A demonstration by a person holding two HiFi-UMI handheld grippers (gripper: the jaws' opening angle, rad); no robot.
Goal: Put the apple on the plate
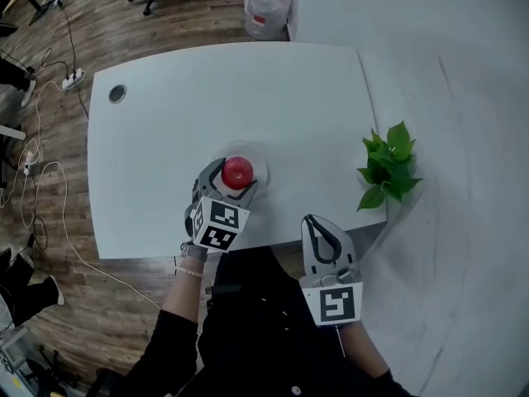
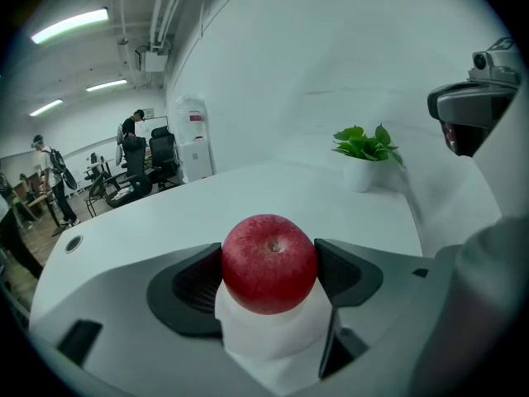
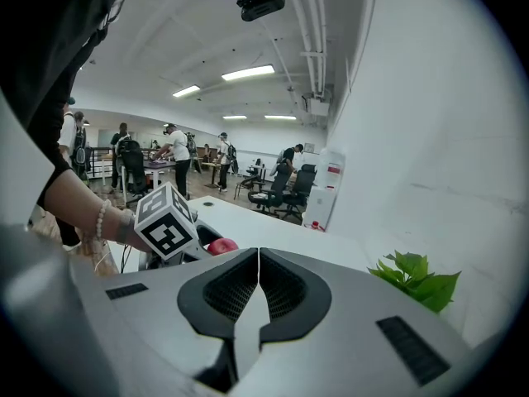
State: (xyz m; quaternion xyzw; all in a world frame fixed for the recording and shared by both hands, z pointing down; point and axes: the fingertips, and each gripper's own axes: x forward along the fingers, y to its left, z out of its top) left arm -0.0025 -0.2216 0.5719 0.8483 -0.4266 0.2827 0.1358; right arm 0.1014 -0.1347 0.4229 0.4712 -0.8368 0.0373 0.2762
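Observation:
A red apple [image 1: 238, 170] [image 2: 269, 261] sits between the jaws of my left gripper [image 1: 235, 177] [image 2: 269, 278], whose pads press on both of its sides. Under the apple lies a white plate [image 1: 259, 162] [image 2: 264, 337], faint against the white table [image 1: 165, 155]; I cannot tell whether the apple touches it. My right gripper [image 1: 313, 220] [image 3: 259, 259] hovers at the table's front edge, to the right of the plate, shut with nothing in it. In the right gripper view, the apple [image 3: 221, 246] peeks out behind the left gripper's marker cube [image 3: 168, 222].
A small potted green plant [image 1: 388, 165] [image 2: 361, 145] [image 3: 417, 278] stands at the table's right edge by a white wall. A round cable grommet [image 1: 117, 93] sits at the far left corner. A water jug [image 1: 269, 7] and cables [image 1: 50, 180] are on the floor.

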